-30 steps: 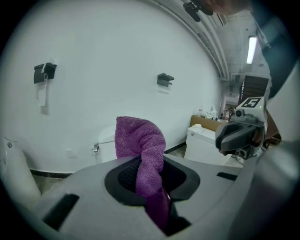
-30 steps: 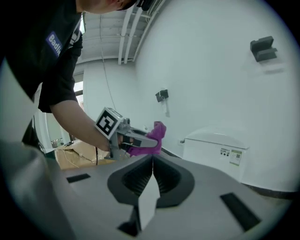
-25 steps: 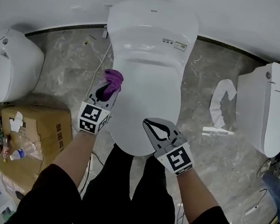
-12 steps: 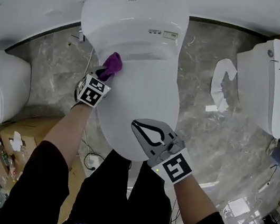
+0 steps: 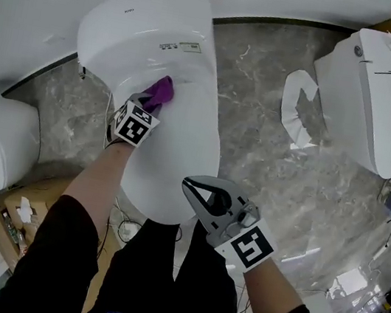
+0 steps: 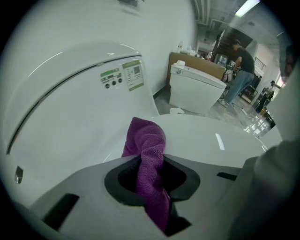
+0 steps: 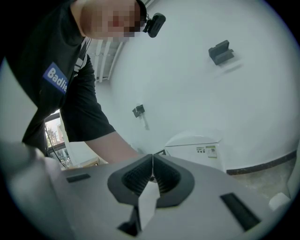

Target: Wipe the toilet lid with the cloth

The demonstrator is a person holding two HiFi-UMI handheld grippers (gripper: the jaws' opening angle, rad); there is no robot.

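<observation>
The white toilet lid (image 5: 172,163) lies closed below the tank (image 5: 144,23). My left gripper (image 5: 153,101) is shut on a purple cloth (image 5: 160,92), which is pressed on the back left of the lid next to the tank. In the left gripper view the cloth (image 6: 149,140) bunches out past the left gripper (image 6: 151,157) onto the lid (image 6: 211,136). My right gripper (image 5: 187,182) is shut and holds nothing; it hovers by the lid's front right edge. In its own view the right gripper (image 7: 152,160) has its jaws touching.
A second toilet (image 5: 371,93) stands at the right, with a white packing piece (image 5: 299,110) on the marble floor beside it. A third toilet (image 5: 0,140) and a cardboard box (image 5: 20,218) are at the left. A person (image 6: 239,70) stands far off.
My left gripper has carried the cloth from the lid's left edge up and inward to the back of the lid by the tank. The right gripper stays shut near the front.
</observation>
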